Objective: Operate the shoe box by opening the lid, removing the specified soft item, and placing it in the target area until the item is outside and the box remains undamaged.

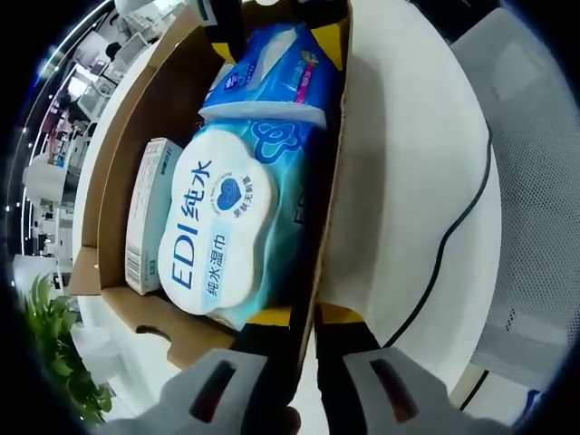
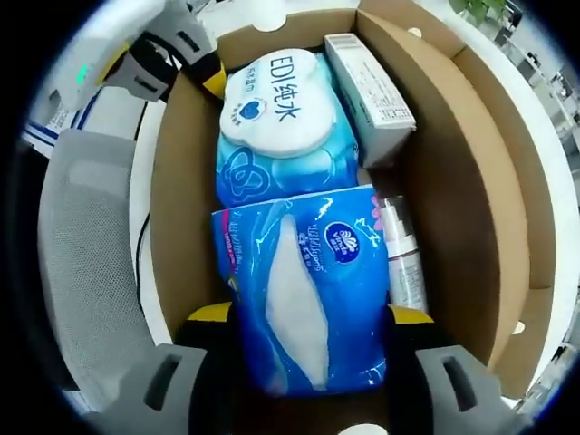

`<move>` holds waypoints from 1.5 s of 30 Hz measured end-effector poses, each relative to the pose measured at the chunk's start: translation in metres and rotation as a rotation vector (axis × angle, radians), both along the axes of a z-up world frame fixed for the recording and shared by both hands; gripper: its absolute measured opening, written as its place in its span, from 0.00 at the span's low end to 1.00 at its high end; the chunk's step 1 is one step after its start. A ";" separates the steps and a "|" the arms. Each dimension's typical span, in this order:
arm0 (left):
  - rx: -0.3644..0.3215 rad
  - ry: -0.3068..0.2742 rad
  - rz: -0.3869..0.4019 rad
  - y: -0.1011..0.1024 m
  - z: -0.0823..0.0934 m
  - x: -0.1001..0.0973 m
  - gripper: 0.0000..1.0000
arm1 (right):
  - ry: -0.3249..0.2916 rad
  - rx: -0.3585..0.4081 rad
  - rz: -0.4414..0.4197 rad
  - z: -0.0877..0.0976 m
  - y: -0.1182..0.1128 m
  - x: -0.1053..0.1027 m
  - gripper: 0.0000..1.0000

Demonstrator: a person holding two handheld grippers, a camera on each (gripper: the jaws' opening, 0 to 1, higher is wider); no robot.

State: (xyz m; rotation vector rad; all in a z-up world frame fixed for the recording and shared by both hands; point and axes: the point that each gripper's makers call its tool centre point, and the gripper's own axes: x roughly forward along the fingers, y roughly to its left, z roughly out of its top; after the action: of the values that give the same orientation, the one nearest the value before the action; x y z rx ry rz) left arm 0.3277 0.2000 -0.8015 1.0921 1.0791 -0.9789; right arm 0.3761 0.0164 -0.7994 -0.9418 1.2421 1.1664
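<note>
Trouble could have come from the thin cardboard wall of the shoe box (image 1: 313, 272). In the left gripper view, the left gripper (image 1: 304, 385) had its two jaws on either side of that wall, and it looked like they were pinching it. A hard squeeze or a pull could have bent or torn the box.

The box was already open. Inside it, the blue tissue pack (image 2: 313, 290) lay at the end nearest the right gripper (image 2: 313, 385). That gripper's jaws stood wide, one on each side of the pack. I could not tell if they were pressing it yet. The pack was soft, so it might have squashed or slipped out when lifted. It could also have dragged the small spray bottle (image 2: 403, 263) lying just beside it.

Further into the box lay the wet wipes pack (image 2: 276, 122). Its white lid read "EDI 纯水" and, in the left gripper view, "纯水湿巾". A white carton (image 2: 372, 95) stood beside the wipes; its print was too small to read. The tissue pack had a round logo that was too blurred to read.
</note>
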 end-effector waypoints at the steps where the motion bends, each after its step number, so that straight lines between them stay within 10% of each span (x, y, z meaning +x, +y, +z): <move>1: 0.000 0.000 0.000 0.000 0.000 0.000 0.06 | -0.001 -0.002 0.001 0.000 0.000 0.000 0.64; 25: 0.000 -0.002 -0.003 -0.001 0.000 0.002 0.06 | 0.097 0.001 0.010 -0.016 0.000 0.000 0.68; 45: 0.003 0.004 -0.001 -0.003 0.000 0.002 0.06 | 0.065 -0.030 0.006 -0.017 -0.003 0.001 0.66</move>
State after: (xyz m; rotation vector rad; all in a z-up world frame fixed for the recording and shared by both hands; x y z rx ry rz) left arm 0.3292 0.1973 -0.8019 1.0933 1.0838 -0.9807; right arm 0.3767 0.0134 -0.8167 -0.9369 1.3126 1.1938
